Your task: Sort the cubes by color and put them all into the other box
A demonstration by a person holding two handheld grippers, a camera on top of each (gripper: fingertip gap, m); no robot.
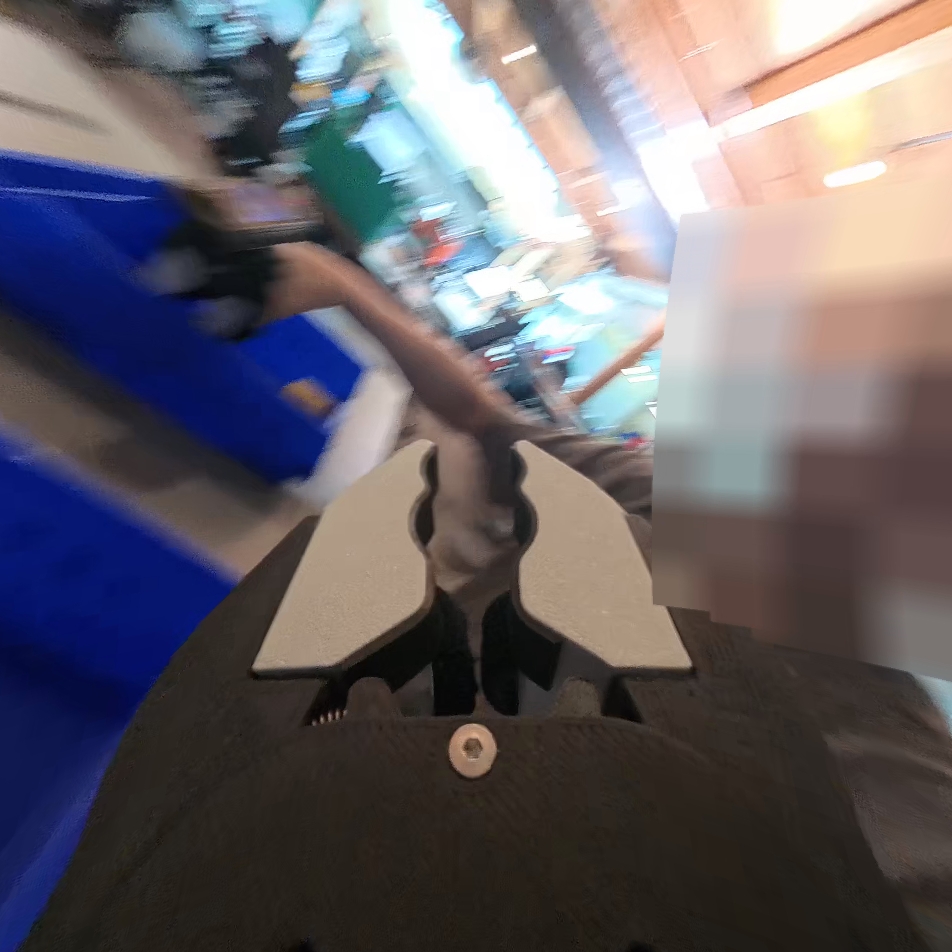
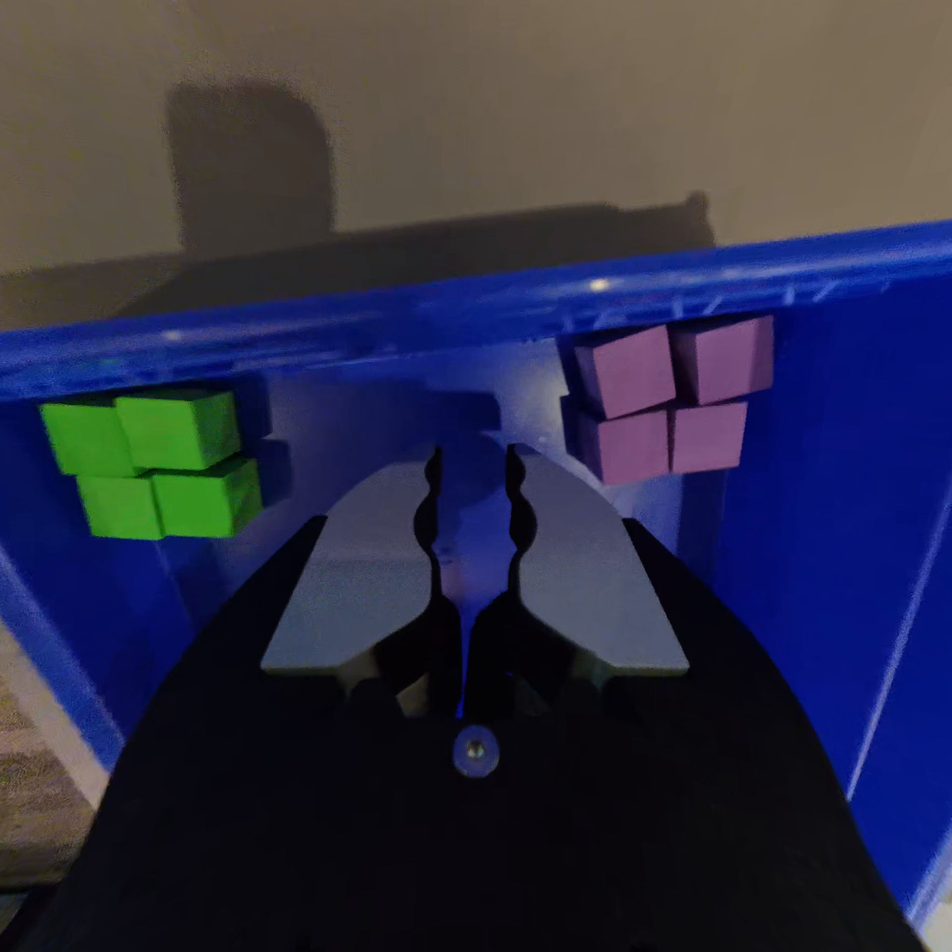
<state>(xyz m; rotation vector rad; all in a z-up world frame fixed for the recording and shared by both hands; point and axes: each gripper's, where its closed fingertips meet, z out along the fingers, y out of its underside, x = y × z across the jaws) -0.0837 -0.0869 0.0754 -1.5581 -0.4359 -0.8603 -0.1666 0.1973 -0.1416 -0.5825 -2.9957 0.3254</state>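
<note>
My right gripper [image 2: 473, 453] reaches down into a blue bin [image 2: 515, 304], its two grey fingers [image 2: 360, 556] parted by a narrow gap and pinching nothing. Measured from that bin's far wall, a cluster of four green blocks [image 2: 154, 463] lies against the wall toward its left end, and a cluster of four purple blocks [image 2: 669, 402] lies against it toward its right end, close to the bin's right side wall. My fingertips point at the bare bin floor between the two clusters, touching neither.

The blocks look like small painted cubes, matte and hard-edged (wood or foam, I cannot tell which), so I judge them light, stiff and not slippery. Flat opposite faces offer the surest hold, though each cube sits tight against its neighbours, leaving only the outer faces free.

My left gripper [image 1: 474, 453] is held up and well away from the bin's interior, its fingers likewise slightly spread and empty. Its view is badly smeared. From the blue bin [image 1: 129, 288], which fills the left of that view, a bare forearm [image 1: 391, 340] stretches across toward the bin's rim, ending in a dark shape there (presumably my other tool, too blurred to be sure). Beyond the bin, the background is a tilted wash of a lit room, with no detail I can make out.
</note>
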